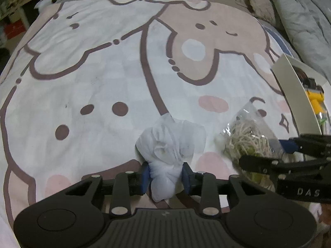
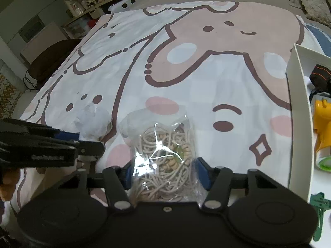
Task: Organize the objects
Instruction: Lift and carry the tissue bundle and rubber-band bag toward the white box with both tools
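My left gripper (image 1: 165,176) is shut on a crumpled white tissue (image 1: 171,142) just above the cartoon bedsheet (image 1: 103,66). My right gripper (image 2: 165,174) is shut on a clear plastic bag of beige cord and beads (image 2: 163,155). In the left wrist view the bag (image 1: 246,136) and the right gripper (image 1: 275,153) sit at the right. In the right wrist view the tissue (image 2: 93,122) and the left gripper (image 2: 70,140) sit at the left. A white tray (image 2: 300,107) stands at the right edge.
The tray (image 1: 293,91) holds a yellow toy (image 2: 322,124) and a dark item with an orange stripe (image 2: 320,76). A green clip (image 2: 319,206) lies at the lower right. A grey blanket (image 1: 300,10) is bunched at the back right. A dark chair (image 2: 51,55) stands beside the bed.
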Motion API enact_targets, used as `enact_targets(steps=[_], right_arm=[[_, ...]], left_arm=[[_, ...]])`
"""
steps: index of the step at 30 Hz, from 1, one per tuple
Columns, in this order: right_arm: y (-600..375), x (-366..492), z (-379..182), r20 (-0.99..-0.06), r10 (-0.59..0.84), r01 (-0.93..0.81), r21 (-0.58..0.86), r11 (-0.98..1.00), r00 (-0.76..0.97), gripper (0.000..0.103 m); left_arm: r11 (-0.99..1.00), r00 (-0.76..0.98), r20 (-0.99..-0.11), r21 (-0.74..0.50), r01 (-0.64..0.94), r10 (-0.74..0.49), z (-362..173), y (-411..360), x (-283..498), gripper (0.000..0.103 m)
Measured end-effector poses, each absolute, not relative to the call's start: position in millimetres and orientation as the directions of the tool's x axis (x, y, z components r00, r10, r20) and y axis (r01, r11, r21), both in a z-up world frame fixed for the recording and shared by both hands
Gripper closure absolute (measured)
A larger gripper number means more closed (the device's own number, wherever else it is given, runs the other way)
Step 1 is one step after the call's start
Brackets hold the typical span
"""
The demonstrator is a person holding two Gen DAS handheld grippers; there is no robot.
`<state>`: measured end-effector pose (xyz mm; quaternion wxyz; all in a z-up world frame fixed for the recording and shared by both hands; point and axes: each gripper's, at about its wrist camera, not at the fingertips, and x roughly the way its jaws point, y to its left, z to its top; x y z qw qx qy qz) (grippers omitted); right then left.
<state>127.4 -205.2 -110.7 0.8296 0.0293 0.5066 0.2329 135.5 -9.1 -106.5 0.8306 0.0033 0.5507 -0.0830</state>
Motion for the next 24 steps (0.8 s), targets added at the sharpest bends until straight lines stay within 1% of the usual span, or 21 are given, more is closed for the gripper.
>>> enact_targets(steps=[2,5,10,13,23,24], right_arm=[[-204,126,-108,-0.828,0.407,-0.345,0.28,0.896,0.385,0.049],[-203,123,-102,-0.825,0.396,-0.34,0.266,0.902,0.404,0.053],[-209,121,-80,-0.799,0.386,-0.316,0.259,0.913,0.461,0.053],[-218,121,-61,-0.77,0.388,-0.292,0.27,0.917,0.507,0.053],[-261,124,-4,-0.683,0.32,-0.185,0.265,0.946,0.656,0.053],[-270,127,6,-0.66,0.296,-0.153,0.267,0.952,0.691,0.053]], left_arm=[[0.986,0.388,-0.911,-0.093,0.138,-0.141,-102,-8,136,0.072],[0.987,0.429,-0.892,-0.1,0.125,-0.144,-91,-5,135,0.072],[0.983,0.497,-0.849,-0.148,0.104,-0.181,-66,0,133,0.072],[0.983,0.531,-0.827,-0.147,0.113,-0.185,-52,-3,132,0.072],[0.968,0.604,-0.757,-0.163,0.192,-0.247,-9,-31,131,0.072],[0.966,0.611,-0.75,-0.162,0.202,-0.254,-5,-35,132,0.072]])
